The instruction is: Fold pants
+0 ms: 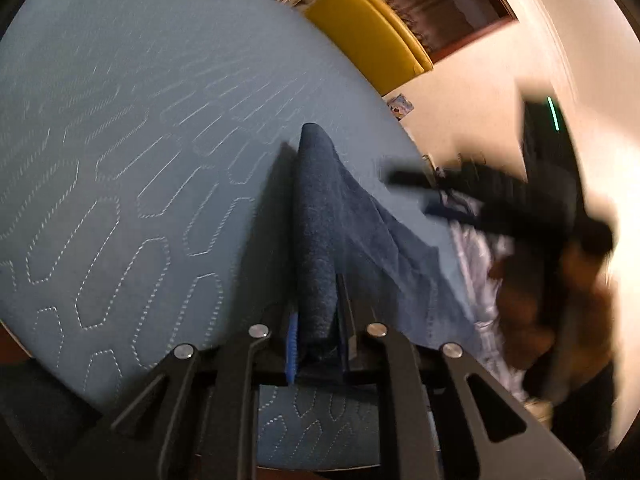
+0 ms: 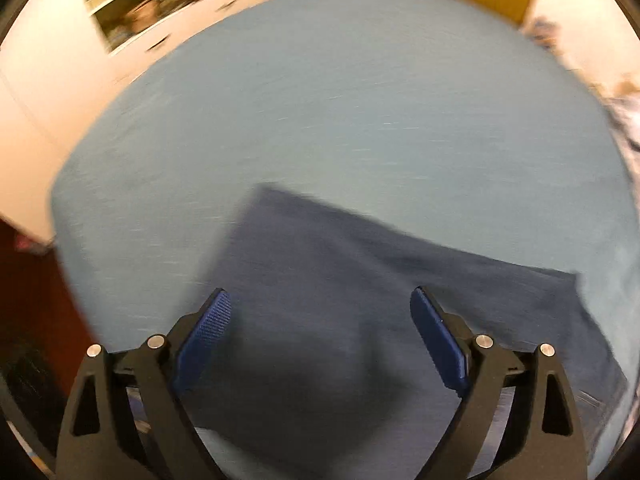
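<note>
The dark blue pants (image 1: 320,216) lie on a light blue quilted bed cover (image 1: 120,140). My left gripper (image 1: 316,344) is shut on a bunched fold of the pants and lifts it off the cover; the cloth drapes away to the right. In the right wrist view, the pants (image 2: 320,280) lie flat as a dark blue rectangle on the cover (image 2: 360,120). My right gripper (image 2: 320,308) is open and empty above them, its blue pads (image 2: 208,328) spread wide. The right gripper (image 1: 460,188) shows blurred at the right of the left wrist view.
A yellow panel (image 1: 368,36) stands beyond the far edge of the bed. White shelves (image 2: 140,4) with clutter stand at the far left. A pale wall (image 1: 460,100) runs along the bed's right side. The person's arm (image 1: 532,292) shows at the right.
</note>
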`<state>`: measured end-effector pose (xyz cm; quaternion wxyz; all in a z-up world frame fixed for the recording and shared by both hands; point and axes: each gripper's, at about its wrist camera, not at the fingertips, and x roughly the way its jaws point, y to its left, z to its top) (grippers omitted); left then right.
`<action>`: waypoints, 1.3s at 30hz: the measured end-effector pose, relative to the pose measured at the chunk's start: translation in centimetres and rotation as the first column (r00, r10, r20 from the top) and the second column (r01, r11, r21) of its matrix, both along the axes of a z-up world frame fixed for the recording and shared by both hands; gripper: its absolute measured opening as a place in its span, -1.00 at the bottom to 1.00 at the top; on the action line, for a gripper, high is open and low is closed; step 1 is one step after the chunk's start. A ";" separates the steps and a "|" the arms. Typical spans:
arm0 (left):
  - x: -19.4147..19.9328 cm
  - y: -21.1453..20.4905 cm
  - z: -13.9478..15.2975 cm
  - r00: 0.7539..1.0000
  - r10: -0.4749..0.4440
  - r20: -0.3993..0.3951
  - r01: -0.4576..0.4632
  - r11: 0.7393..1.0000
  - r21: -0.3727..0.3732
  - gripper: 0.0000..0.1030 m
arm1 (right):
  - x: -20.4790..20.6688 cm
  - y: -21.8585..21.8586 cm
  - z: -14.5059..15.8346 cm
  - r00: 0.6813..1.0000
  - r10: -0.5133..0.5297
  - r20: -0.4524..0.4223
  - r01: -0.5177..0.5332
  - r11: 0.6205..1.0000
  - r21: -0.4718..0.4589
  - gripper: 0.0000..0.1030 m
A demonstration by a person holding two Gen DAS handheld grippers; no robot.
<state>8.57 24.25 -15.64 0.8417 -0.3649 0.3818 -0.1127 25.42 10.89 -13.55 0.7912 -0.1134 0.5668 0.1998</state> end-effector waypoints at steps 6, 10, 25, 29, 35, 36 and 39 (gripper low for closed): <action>-0.9 -1.8 1.6 0.999 0.001 0.036 -0.006 0.989 0.145 -0.72 | 1.6 6.1 -2.1 0.997 0.044 -0.067 -0.054 0.985 -0.162 0.63; -1.0 -2.8 2.2 0.999 -0.003 0.046 -0.006 0.984 0.179 -0.72 | 2.2 6.3 -3.9 0.996 -0.007 -0.091 -0.012 0.979 -0.204 0.24; -3.2 -3.3 -0.5 0.997 0.047 0.059 -0.055 0.988 0.146 0.31 | 2.0 4.3 -4.2 0.996 -0.031 -0.083 0.021 0.992 -0.121 -0.61; -2.4 -2.7 -2.4 0.998 0.056 0.003 -0.056 0.992 0.112 -0.66 | 1.4 4.1 -4.0 0.996 -0.041 -0.085 0.032 0.994 -0.103 -0.61; -2.7 -3.4 -1.9 0.999 0.035 0.026 -0.039 0.984 0.174 -0.77 | 1.2 3.5 -4.2 0.993 -0.073 -0.097 0.063 0.993 -0.101 -0.33; -2.4 -3.9 -1.7 0.999 0.032 0.032 -0.037 0.980 0.194 -0.77 | 1.2 3.4 -4.2 0.992 -0.076 -0.099 0.065 0.992 -0.109 -0.14; -2.4 -4.8 -0.9 0.998 0.026 0.051 -0.037 0.968 0.247 -0.79 | 1.3 3.4 -4.0 0.993 -0.070 -0.096 0.059 0.991 -0.120 -0.04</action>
